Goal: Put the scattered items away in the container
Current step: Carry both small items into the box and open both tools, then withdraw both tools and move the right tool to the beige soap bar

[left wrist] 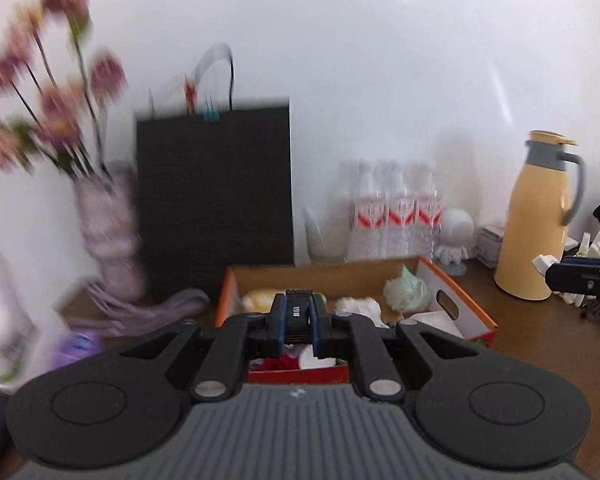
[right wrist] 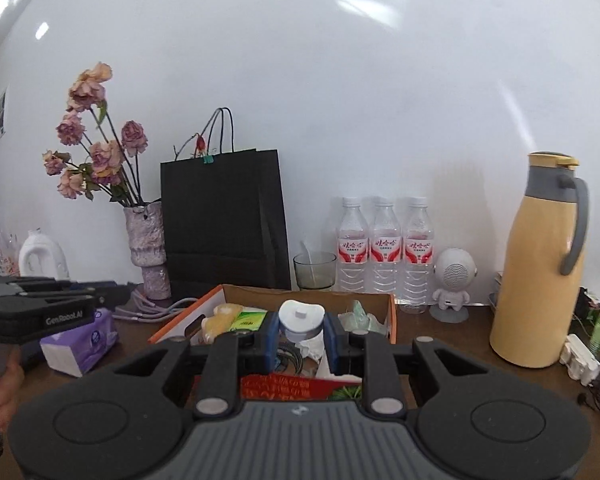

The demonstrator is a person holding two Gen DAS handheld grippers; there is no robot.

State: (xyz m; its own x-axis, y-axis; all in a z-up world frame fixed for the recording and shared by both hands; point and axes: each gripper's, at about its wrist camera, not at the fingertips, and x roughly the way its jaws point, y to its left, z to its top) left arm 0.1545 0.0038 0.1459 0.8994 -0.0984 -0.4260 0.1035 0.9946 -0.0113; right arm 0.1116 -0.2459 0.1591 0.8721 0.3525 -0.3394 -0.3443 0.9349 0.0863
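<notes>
An orange cardboard box [left wrist: 452, 280] [right wrist: 392, 316] lies on the brown table with several items inside: crumpled tissue [left wrist: 406, 290], yellow packets [right wrist: 220, 320], a green packet [right wrist: 250, 318]. My left gripper [left wrist: 298, 320] is shut on a small black rectangular object [left wrist: 298, 314] and holds it above the box's near part. My right gripper [right wrist: 302, 328] is shut on a small white bottle with a cap [right wrist: 301, 318], above the box's near side. The left gripper also shows at the left of the right wrist view [right wrist: 52, 308].
A black paper bag [right wrist: 224, 220], a vase of dried flowers [right wrist: 146, 240], a glass [right wrist: 314, 270], three water bottles [right wrist: 384, 252], a white robot figure [right wrist: 454, 280] and a yellow thermos [right wrist: 540, 260] stand behind the box. A purple tissue pack [right wrist: 82, 342] lies left of it. Cables lie near the vase.
</notes>
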